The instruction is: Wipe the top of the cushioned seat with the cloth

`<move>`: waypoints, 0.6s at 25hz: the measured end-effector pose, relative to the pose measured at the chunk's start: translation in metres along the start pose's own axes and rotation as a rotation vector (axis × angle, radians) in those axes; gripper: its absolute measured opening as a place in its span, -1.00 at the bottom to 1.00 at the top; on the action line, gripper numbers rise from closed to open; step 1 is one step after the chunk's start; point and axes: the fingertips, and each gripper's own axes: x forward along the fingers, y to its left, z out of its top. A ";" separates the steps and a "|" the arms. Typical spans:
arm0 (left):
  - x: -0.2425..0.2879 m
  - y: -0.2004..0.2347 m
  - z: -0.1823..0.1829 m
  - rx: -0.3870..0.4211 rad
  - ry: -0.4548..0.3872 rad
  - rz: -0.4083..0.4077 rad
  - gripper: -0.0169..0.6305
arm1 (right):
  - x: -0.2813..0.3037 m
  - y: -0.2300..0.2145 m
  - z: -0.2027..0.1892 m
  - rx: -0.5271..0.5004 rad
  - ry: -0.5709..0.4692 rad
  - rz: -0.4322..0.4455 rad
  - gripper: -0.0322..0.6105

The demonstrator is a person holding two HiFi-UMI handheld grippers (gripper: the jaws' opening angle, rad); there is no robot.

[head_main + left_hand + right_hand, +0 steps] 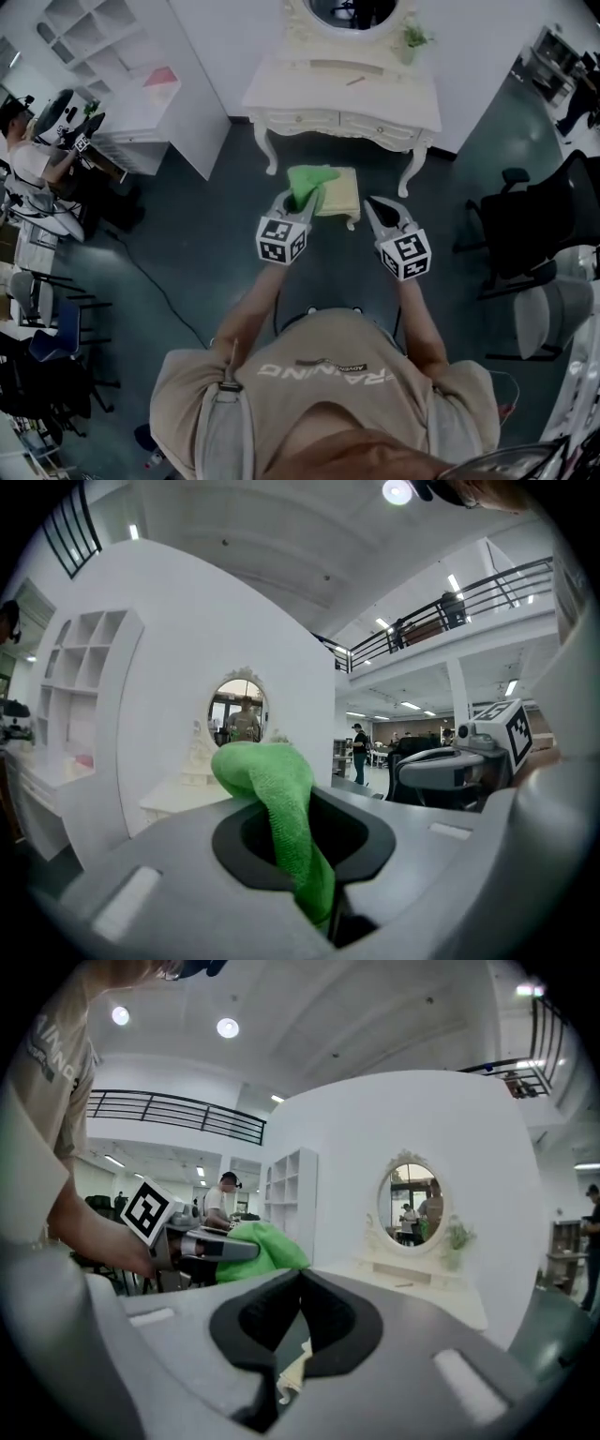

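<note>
Left gripper (302, 199): jaws closed on the green cloth (311, 178), which bunches up past the tips. In the head view, the cloth hangs over the left part of the cushioned seat (343, 197); contact with the cushion can't be judged.

Right gripper (371, 202): jaws pressed together, nothing between them, tips at the seat's right edge.

Dressing table (342, 94) stands just behind the seat.
</note>
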 end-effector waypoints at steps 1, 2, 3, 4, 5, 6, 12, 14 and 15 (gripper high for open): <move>-0.002 0.000 0.011 0.008 -0.020 0.009 -0.80 | 0.000 0.001 0.012 -0.005 -0.020 0.012 -0.89; -0.005 0.000 0.022 0.014 -0.041 0.017 -0.80 | -0.001 0.002 0.024 -0.008 -0.042 0.022 -0.89; -0.007 -0.001 0.032 0.020 -0.062 0.024 -0.80 | -0.001 0.003 0.036 -0.012 -0.063 0.030 -0.89; -0.010 -0.003 0.042 0.031 -0.083 0.030 -0.80 | -0.002 0.003 0.048 -0.021 -0.082 0.036 -0.89; -0.013 -0.005 0.050 0.046 -0.102 0.037 -0.80 | -0.002 0.004 0.058 -0.032 -0.098 0.040 -0.89; -0.016 -0.007 0.057 0.064 -0.116 0.044 -0.80 | -0.003 0.004 0.067 -0.044 -0.113 0.044 -0.89; -0.040 -0.013 0.061 0.106 -0.136 0.078 -0.80 | -0.013 0.013 0.089 -0.035 -0.194 0.022 -0.89; -0.045 -0.010 0.060 0.059 -0.144 0.085 -0.80 | -0.014 0.013 0.086 -0.054 -0.188 -0.004 -0.89; -0.048 -0.009 0.059 0.049 -0.146 0.094 -0.80 | -0.015 0.014 0.084 -0.058 -0.182 -0.013 -0.89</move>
